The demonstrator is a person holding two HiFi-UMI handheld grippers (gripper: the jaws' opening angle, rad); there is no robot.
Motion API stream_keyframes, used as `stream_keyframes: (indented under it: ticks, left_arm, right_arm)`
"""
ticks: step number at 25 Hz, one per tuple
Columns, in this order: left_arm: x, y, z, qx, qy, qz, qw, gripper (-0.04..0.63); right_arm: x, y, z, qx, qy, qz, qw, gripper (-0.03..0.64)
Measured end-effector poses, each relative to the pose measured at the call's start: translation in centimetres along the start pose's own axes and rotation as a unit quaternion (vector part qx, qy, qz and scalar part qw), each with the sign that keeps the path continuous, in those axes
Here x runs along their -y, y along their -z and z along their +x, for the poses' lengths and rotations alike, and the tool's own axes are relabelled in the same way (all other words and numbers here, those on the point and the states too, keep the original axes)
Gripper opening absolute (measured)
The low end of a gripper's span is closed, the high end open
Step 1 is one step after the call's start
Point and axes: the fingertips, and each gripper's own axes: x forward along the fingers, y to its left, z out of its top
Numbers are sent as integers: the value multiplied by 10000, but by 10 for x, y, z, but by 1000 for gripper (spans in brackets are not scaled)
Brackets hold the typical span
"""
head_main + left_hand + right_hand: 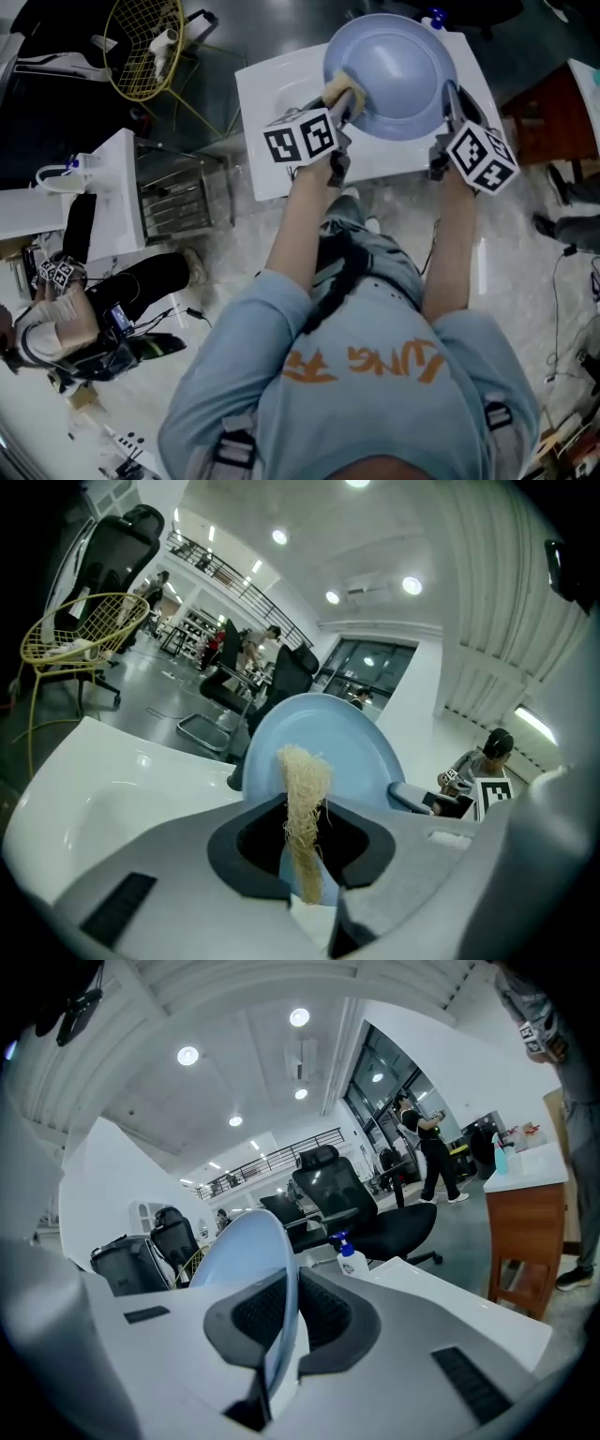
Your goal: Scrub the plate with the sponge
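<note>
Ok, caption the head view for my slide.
Left gripper holds a sponge at the blue plate; right gripper grips its rim, over a white sink.

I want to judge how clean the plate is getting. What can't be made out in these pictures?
Plate underside: head view, faces away from the camera.
Plate's face: right gripper view, seen edge-on in the right gripper.
Sponge contact with plate: left gripper view, sponge edge-on hides it.
Spray bottle label: right gripper view, too small.
</note>
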Motion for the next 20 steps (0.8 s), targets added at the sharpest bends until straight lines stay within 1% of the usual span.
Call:
stream_keyframes:
  ticks: [4,6,8,11,14,16,18,20]
  left_arm:
    - [-16,0,-11,58,-187,-92,9998,49]
    - [-11,3,-11,51,-111,-157,9998,49]
    - [8,8,-5,-46,166,-138,9998,49]
    - [48,20,9,-300,654,75,9974,49]
    - [93,33,22,-481,1289,45,9905,49]
    - [119,46,28,-672,1607,98,9847,49]
    - [139,61,33,-872,1831,130,9791,49]
    - [151,75,37,-1052,1929,216,9753,49]
  right_arm:
    - [2,1,-3,1,90,29,10000,20]
    - [5,2,-6,-3,155,42,9999,20]
    - [9,3,-10,8,238,49,9997,19]
    - [12,4,-14,20,337,13,9994,20]
    - [19,4,-22,44,476,-24,9989,20]
    - [25,4,-30,63,581,-27,9983,21]
    - [31,4,-37,79,668,-22,9977,20]
    - [36,6,-43,82,733,-12,9973,20]
